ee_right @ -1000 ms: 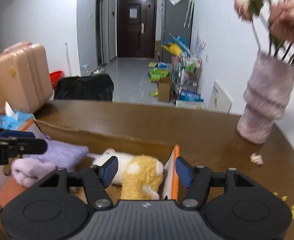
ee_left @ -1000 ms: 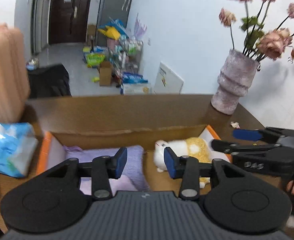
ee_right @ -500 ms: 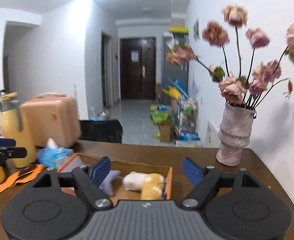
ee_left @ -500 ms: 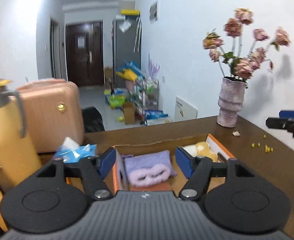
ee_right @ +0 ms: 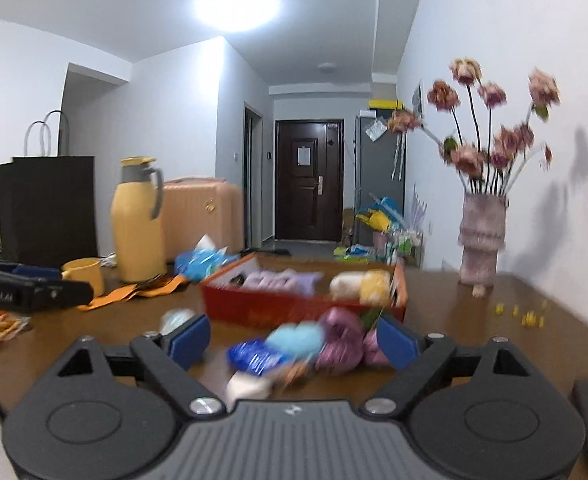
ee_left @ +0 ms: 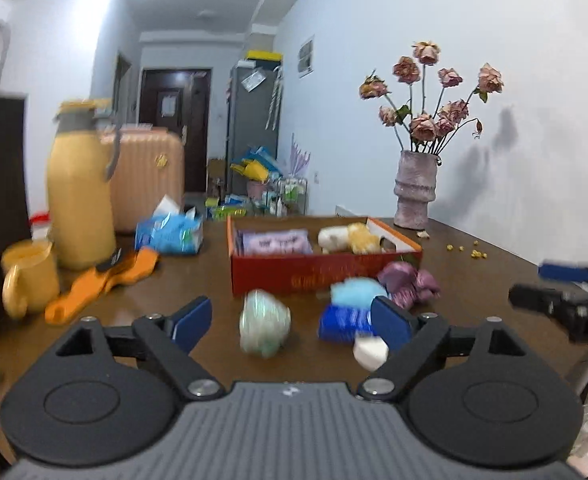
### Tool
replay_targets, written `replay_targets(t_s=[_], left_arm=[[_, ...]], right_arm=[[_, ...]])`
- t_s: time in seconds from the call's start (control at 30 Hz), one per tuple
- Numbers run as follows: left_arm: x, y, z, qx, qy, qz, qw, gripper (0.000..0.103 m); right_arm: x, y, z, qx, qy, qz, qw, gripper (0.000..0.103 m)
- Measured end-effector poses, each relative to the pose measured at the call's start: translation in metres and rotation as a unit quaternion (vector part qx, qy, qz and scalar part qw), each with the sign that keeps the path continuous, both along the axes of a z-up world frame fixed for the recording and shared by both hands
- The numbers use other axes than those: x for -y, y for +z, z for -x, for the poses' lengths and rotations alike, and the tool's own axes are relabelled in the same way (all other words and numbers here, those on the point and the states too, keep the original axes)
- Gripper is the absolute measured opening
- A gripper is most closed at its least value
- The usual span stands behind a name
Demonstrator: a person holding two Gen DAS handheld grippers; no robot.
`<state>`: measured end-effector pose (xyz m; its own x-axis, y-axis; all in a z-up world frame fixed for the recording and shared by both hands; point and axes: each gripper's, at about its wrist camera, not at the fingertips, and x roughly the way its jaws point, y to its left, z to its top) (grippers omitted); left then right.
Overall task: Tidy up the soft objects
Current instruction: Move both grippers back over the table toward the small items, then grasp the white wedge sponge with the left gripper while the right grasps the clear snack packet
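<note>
Both grippers empty, jaws spread wide, hovering above the table [ee_left: 474, 276] short of the red box [ee_left: 318, 272]. Box already holds a lilac fluffy item [ee_left: 275, 242] and a white-and-yellow plush [ee_left: 350, 238]. Loose soft things lie in a clump just in front of the box: pale green bundle [ee_left: 263, 326], light blue fluffy piece [ee_left: 356, 292], blue printed packet [ee_left: 344, 322], purple bundle [ee_left: 408, 284], small white piece [ee_left: 370, 352]. From the left gripper [ee_left: 289, 322] the green bundle sits dead ahead at 12 between the fingers, no clear long axis (blurred), so left is nearer for it. From the right gripper [ee_right: 291, 340] the blue fluffy piece [ee_right: 300, 338] and purple bundle [ee_right: 342, 340] sit at 12 to 1, box at 12 beyond. My guess at the next pick: green by left, purple by right
</note>
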<state>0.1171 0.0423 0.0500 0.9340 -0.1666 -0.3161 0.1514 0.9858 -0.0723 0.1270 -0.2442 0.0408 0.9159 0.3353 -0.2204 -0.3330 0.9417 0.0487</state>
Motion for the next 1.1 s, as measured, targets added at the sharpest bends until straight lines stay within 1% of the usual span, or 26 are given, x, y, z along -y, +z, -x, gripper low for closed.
replay_targets(t_s=[0.07,0.1,0.17,0.23,0.3,0.4,0.53,0.63,0.67,0.73,0.77,0.8,0.83,0.9,1.0,1.07,1.1], left_arm=[[-0.001,-0.007,0.010,-0.013,0.000,0.001,0.9999,0.089],[-0.002,-0.009,0.013,-0.017,-0.002,-0.006,0.9998,0.089],[-0.001,-0.011,0.013,-0.018,0.005,-0.017,0.9997,0.089],[-0.003,-0.012,0.009,-0.020,0.010,-0.012,0.9997,0.090],[-0.003,-0.017,0.003,-0.028,0.008,-0.003,0.9996,0.090],[0.001,-0.030,-0.009,-0.048,0.004,-0.008,0.9988,0.090],[0.000,-0.046,-0.031,-0.079,0.008,-0.006,0.9968,0.090],[-0.002,-0.051,-0.047,-0.088,0.005,0.002,0.9961,0.090],[-0.003,-0.051,-0.053,-0.091,-0.001,0.007,0.9959,0.090],[0.000,-0.053,-0.066,-0.101,-0.015,0.013,0.9947,0.086],[0.003,-0.053,-0.071,-0.106,-0.024,0.017,0.9940,0.082],[0.008,-0.054,-0.079,-0.112,-0.035,0.021,0.9928,0.079],[0.013,-0.055,-0.086,-0.116,-0.049,0.025,0.9917,0.077],[0.030,-0.058,-0.099,-0.119,-0.087,0.026,0.9887,0.076],[0.059,-0.067,-0.117,-0.123,-0.124,0.006,0.9845,0.077],[0.075,-0.075,-0.130,-0.133,-0.128,-0.020,0.9827,0.076],[0.080,-0.079,-0.134,-0.137,-0.126,-0.029,0.9821,0.072]], right_arm=[[0.001,-0.011,0.014,-0.021,0.013,-0.019,1.000,0.091],[0.001,-0.015,0.018,-0.031,0.022,-0.017,0.999,0.091],[-0.002,-0.017,0.021,-0.037,0.021,0.001,0.999,0.091],[-0.007,-0.017,0.024,-0.034,0.013,0.014,0.999,0.091],[-0.009,-0.017,0.019,-0.038,0.015,0.008,0.999,0.091],[-0.017,-0.025,0.005,-0.059,0.024,0.004,0.998,0.091],[-0.033,-0.043,-0.025,-0.099,0.027,0.012,0.995,0.089],[-0.037,-0.049,-0.052,-0.122,0.018,0.006,0.992,0.086],[-0.036,-0.050,-0.061,-0.127,0.014,0.000,0.992,0.082],[-0.031,-0.054,-0.084,-0.147,0.002,-0.023,0.989,0.077],[-0.028,-0.056,-0.097,-0.160,-0.006,-0.037,0.986,0.071],[-0.024,-0.058,-0.109,-0.172,-0.011,-0.051,0.984,0.066],[-0.021,-0.061,-0.121,-0.183,-0.014,-0.064,0.981,0.063],[-0.017,-0.065,-0.146,-0.200,-0.018,-0.083,0.976,0.058],[-0.016,-0.072,-0.176,-0.216,-0.025,-0.096,0.971,0.055],[-0.015,-0.079,-0.192,-0.230,-0.025,-0.106,0.967,0.053],[-0.016,-0.083,-0.199,-0.236,-0.026,-0.104,0.966,0.051]])
